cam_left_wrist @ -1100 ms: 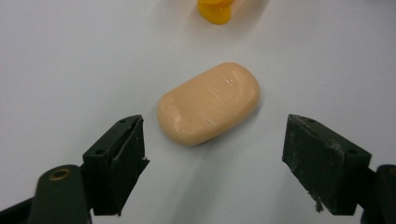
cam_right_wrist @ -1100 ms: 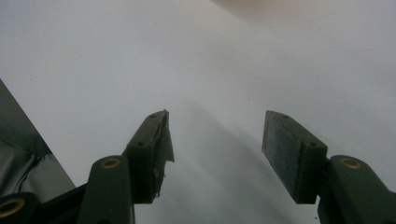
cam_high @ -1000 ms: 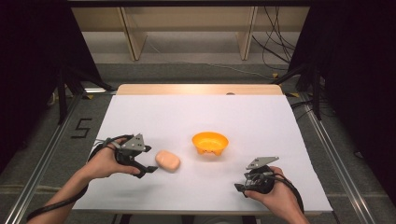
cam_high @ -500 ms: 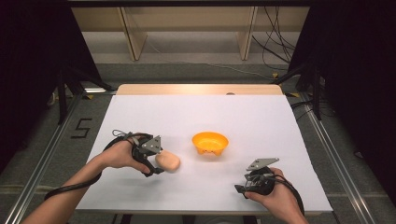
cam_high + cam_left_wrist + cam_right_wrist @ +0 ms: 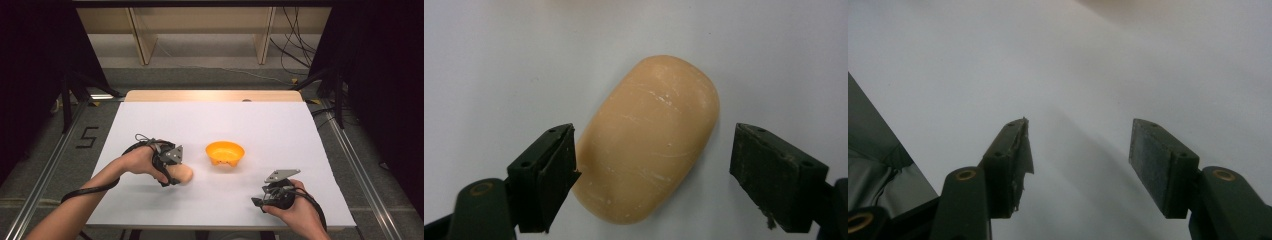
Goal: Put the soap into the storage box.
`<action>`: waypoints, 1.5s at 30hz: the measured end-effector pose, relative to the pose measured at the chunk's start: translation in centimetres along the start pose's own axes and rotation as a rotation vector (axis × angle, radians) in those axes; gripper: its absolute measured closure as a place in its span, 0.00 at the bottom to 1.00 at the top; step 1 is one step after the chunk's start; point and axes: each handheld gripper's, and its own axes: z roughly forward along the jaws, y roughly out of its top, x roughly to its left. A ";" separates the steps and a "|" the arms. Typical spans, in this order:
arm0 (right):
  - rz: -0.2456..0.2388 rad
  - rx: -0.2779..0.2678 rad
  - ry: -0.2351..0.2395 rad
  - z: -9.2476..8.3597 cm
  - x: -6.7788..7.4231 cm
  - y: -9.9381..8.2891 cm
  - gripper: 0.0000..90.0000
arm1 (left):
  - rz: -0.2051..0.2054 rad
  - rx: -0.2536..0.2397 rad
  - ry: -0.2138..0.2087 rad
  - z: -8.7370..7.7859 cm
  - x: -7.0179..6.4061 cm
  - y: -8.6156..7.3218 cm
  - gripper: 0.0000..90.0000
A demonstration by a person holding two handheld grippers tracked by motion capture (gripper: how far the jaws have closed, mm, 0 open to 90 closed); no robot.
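On the white table, left of centre, lies a peach-coloured oval piece, apparently a soap bar or a foam bread roll, with an orange bowl near it to the right. Left gripper stands over the piece; its 2 jaws, which have just been opening, straddle it wide across its short axis. In the left gripper view the left pad lies at or just beside the flank, contact uncertain, while the right pad stands apart. Right gripper rests low near the front edge of the table, well apart from both things, jaws spread and empty. Judged from its smooth, faintly scratched skin, the piece is probably light and somewhat slippery; whether it is stiff or yielding cannot be told. Its rounded flanks could squirt out under an off-centre squeeze, so the best hold is across the narrow waist at mid-length, pads square to the sides.
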 end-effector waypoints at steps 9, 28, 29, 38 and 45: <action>-0.008 0.016 0.006 -0.1 0.1 0.1 0.47 | 0.026 0.043 -0.025 0.5 0.5 0.6 0.20; -0.005 0.014 0.010 0.0 0.1 0.0 0.47 | 0.030 0.141 -0.043 1.9 0.9 0.7 0.31; -0.005 0.014 0.009 0.0 0.1 0.0 0.47 | 0.022 0.144 -0.043 1.8 0.9 0.7 0.32; -0.018 0.016 0.005 0.1 0.0 0.0 0.47 | -0.053 0.133 -0.045 1.8 0.7 0.7 0.33; -0.020 0.016 0.006 0.2 0.0 0.0 0.47 | -0.084 0.109 -0.035 1.8 0.4 0.5 0.34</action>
